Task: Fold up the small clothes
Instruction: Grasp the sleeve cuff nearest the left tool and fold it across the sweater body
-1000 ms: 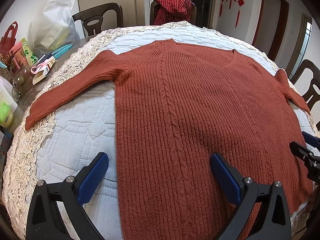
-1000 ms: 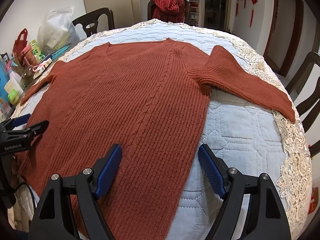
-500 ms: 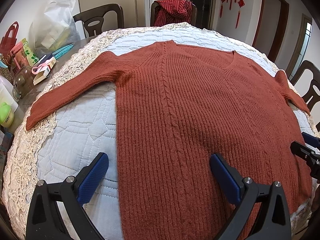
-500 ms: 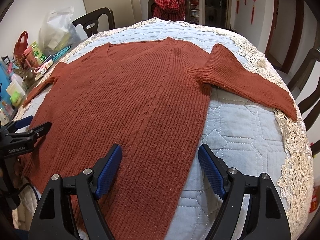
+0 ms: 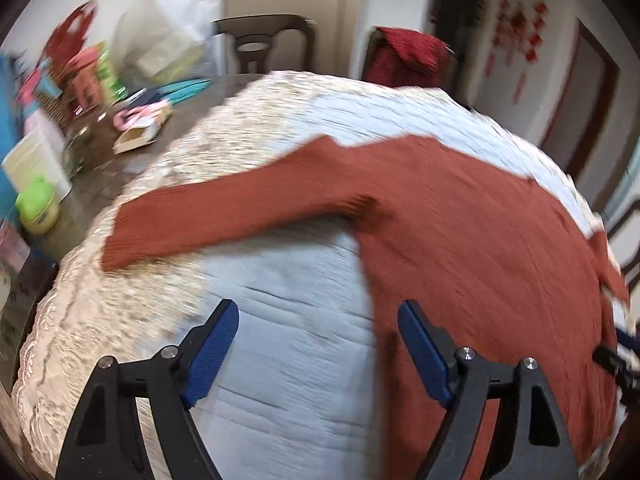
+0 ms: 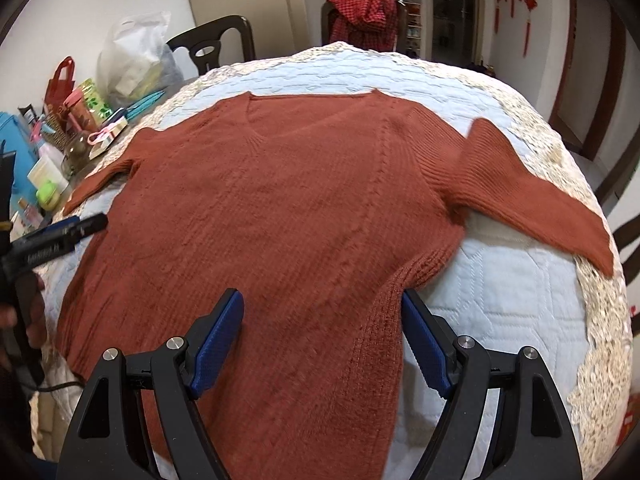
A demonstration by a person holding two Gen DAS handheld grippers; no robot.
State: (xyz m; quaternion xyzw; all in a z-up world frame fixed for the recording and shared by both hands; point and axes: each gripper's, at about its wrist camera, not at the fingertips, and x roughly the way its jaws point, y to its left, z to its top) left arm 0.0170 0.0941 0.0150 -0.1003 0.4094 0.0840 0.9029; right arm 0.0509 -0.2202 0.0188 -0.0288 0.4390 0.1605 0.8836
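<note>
From the left wrist, blurred, we see our left gripper (image 5: 316, 344) over the bare quilted table cover (image 5: 288, 300). Its jaws are closing from wide with nothing between them. The rust sweater (image 5: 480, 240) lies flat to their right, its left sleeve (image 5: 224, 212) stretching towards the cover's lace edge. We judge the first fold has not begun; next we must reach that sleeve.

From the right wrist, our right gripper (image 6: 320, 340) hovers wide open and empty over the sweater's (image 6: 280, 200) side seam. The other sleeve (image 6: 532, 196) lies spread towards the cover's (image 6: 500, 280) right edge.
</note>
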